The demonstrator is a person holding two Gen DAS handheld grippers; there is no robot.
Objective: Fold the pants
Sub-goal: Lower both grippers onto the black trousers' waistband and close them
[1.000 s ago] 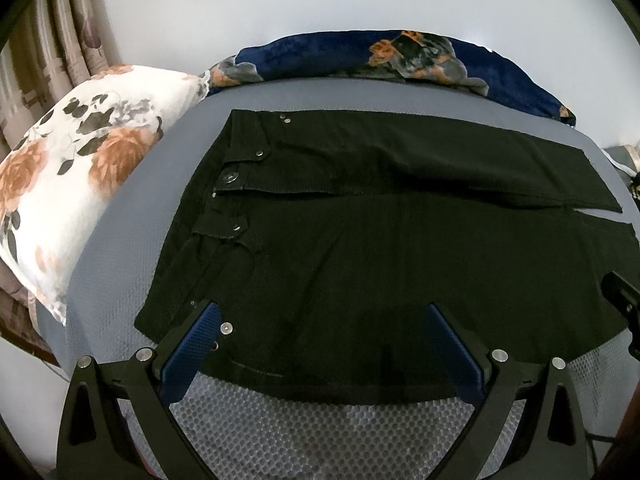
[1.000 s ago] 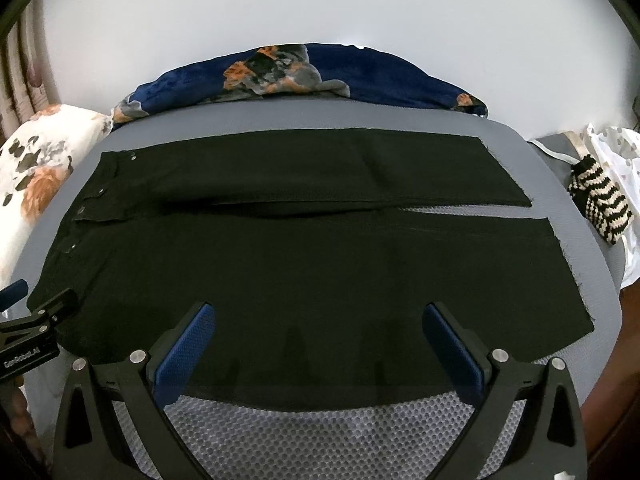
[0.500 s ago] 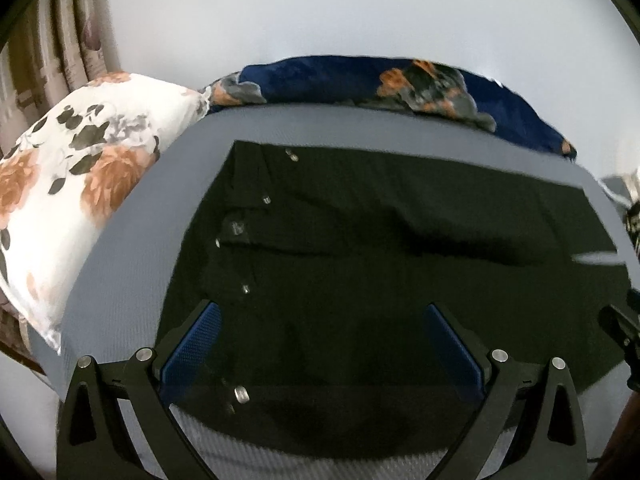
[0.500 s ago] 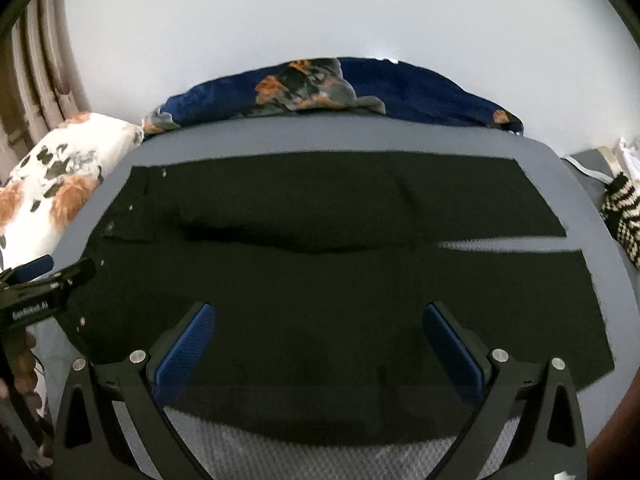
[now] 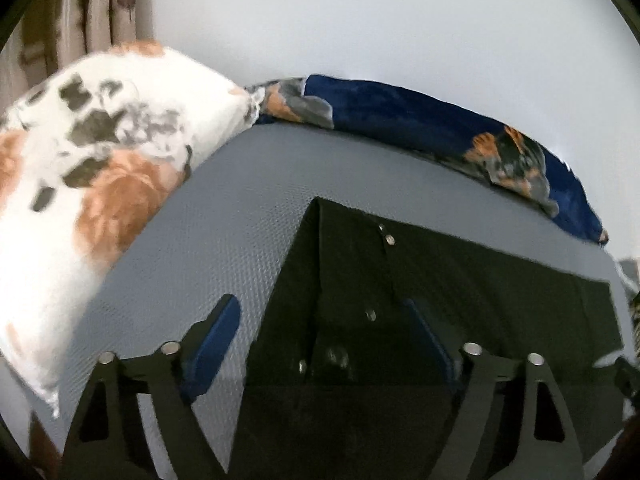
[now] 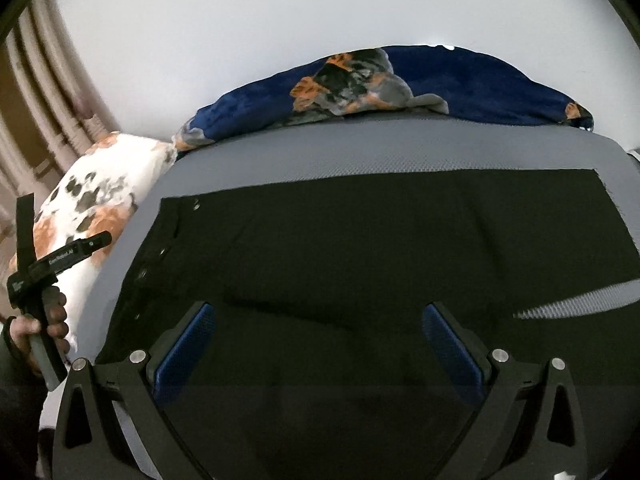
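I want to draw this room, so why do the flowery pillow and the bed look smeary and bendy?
Left wrist view: the floral pillow is smeared by motion blur. Right wrist view: sharper; the fisheye lens bows the grey bed and the black pants.

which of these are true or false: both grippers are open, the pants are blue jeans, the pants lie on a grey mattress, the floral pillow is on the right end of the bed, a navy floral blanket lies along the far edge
1. Both grippers are open. True: the left gripper and the right gripper both have their jaws spread wide, with nothing clamped.
2. The pants are blue jeans. False: the pants are black.
3. The pants lie on a grey mattress. True: they are spread flat on the grey mattress.
4. The floral pillow is at the right end. False: the white floral pillow sits at the left end, near the waistband.
5. A navy floral blanket lies along the far edge. True: the navy blanket runs along it.
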